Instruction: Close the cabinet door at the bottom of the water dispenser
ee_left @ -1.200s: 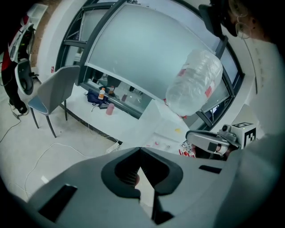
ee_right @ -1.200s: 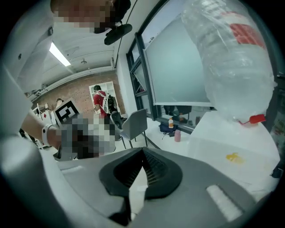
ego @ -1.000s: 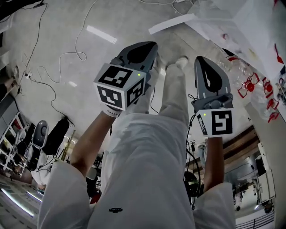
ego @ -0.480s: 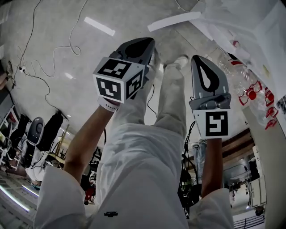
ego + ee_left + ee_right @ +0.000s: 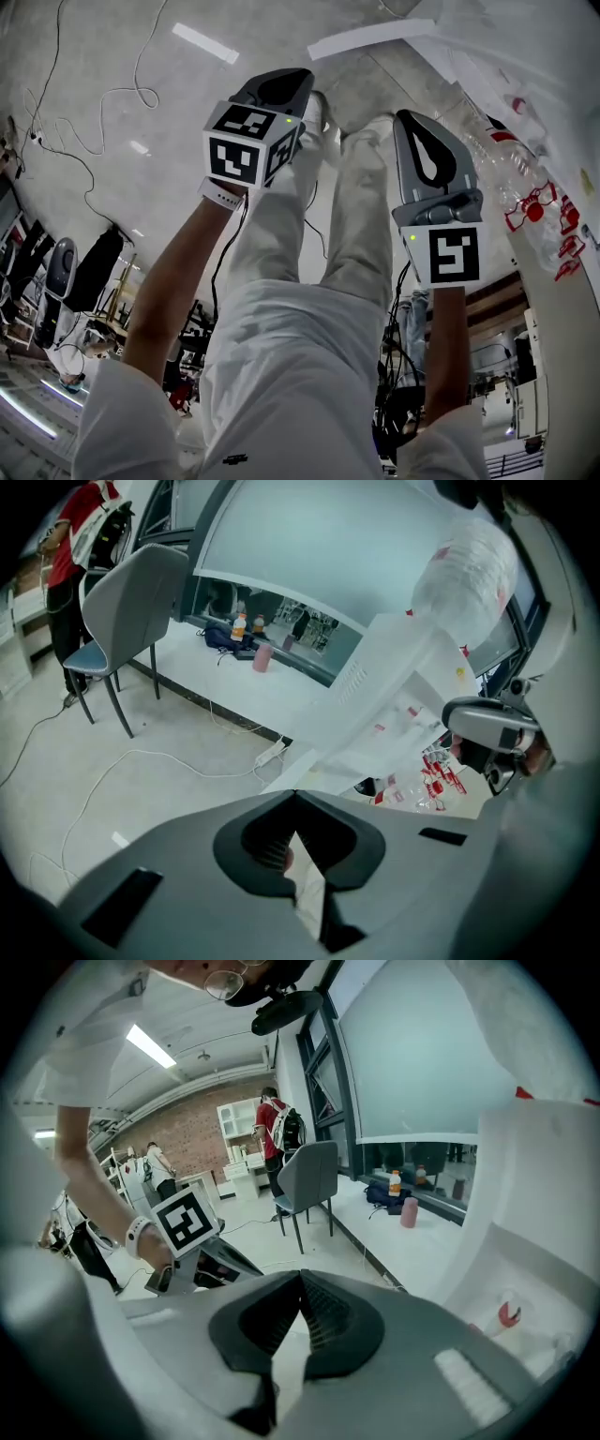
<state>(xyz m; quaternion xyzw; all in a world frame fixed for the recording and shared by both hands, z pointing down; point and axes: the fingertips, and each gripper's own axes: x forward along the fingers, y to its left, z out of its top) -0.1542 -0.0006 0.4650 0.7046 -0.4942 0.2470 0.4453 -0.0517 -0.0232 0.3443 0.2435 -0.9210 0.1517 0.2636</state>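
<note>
Floor: grey, glossy floor [image 5: 103,178]; white cables [image 5: 141,94] loop across it.
Room: I see a grey chair [image 5: 141,592] by a long window. A low ledge [image 5: 234,682] under the window has a few small bottles on it. The right gripper view shows a brick wall at the far end.
Dispenser: white dispenser [image 5: 412,682] with a wrapped jug [image 5: 464,569] on top; in the head view it stands at upper right.
Door: the door [image 5: 361,37] stands open, swung out at the dispenser's foot. Red-labelled bottles [image 5: 534,202] show in the open cabinet.
Left gripper: the left gripper [image 5: 295,797] has its jaws together with nothing between them. It points down, well apart from the door.
Right gripper: the right gripper [image 5: 302,1281] also has its jaws together and empty. It is beside the dispenser and touches nothing I can see.
</note>
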